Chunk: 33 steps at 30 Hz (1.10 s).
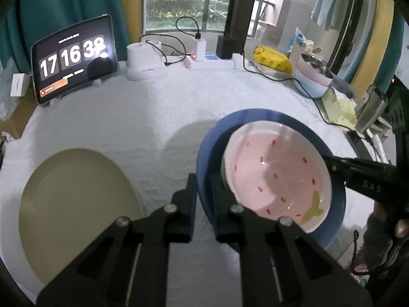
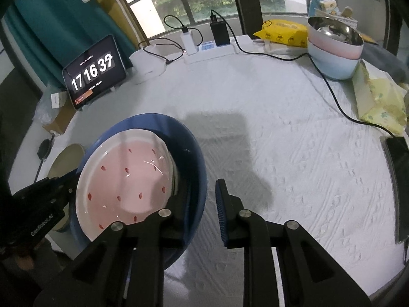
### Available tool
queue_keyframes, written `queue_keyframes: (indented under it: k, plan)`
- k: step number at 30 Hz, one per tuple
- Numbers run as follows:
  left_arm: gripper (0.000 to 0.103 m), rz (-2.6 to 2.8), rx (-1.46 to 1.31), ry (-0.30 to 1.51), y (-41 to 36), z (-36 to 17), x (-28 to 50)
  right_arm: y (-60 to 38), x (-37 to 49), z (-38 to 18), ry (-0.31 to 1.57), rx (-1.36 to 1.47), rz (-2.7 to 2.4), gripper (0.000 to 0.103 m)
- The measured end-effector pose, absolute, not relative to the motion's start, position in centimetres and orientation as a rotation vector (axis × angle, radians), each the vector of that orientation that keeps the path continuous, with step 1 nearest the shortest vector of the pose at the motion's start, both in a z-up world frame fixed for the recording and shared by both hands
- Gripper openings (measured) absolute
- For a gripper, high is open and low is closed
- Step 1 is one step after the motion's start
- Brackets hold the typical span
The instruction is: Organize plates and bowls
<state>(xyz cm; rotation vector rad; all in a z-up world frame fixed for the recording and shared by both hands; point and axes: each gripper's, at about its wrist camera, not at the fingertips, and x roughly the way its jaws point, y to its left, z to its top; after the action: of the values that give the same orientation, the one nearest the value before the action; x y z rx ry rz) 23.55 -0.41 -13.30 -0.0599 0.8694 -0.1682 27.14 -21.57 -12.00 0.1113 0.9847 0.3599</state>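
Note:
A pink strawberry-pattern plate (image 1: pixel 276 176) rests inside a blue bowl (image 1: pixel 340 204), both tilted and held above the white table. My left gripper (image 1: pixel 203 202) is shut on the blue bowl's near rim. A beige plate (image 1: pixel 76 209) lies flat on the table to its left. In the right wrist view the pink plate (image 2: pixel 125 181) and blue bowl (image 2: pixel 194 153) are at the lower left. My right gripper (image 2: pixel 202 209) is open, its left finger inside the bowl and its right finger outside the rim. The beige plate (image 2: pixel 66 158) shows behind.
A tablet clock (image 2: pixel 94 71), white charger base (image 2: pixel 148 62), power strip and cables (image 2: pixel 214 48) line the back. Stacked pastel bowls with a steel bowl (image 2: pixel 334 48), a yellow pack (image 2: pixel 283 33) and a tissue pack (image 2: pixel 381 99) stand at the right. A phone (image 2: pixel 398 186) lies at the right edge.

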Motion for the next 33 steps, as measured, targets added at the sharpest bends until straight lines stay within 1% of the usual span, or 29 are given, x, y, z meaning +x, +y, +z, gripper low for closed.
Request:
queue_keyframes:
  k: [9,17,33]
  plan:
    - [0.009,-0.167,-0.040,0.863,-0.7,-13.1,23.1,-21.2,27.0,-11.6,0.968,0.105,0.322,0.011]
    - [0.009,-0.176,-0.059,0.824,-0.2,-12.1,22.4,-20.8,26.7,-10.1,0.937,0.100,0.314,0.011]
    - [0.009,-0.150,-0.094,0.749,3.2,-9.3,20.5,-17.8,25.9,-6.8,0.880,0.074,0.353,0.011]
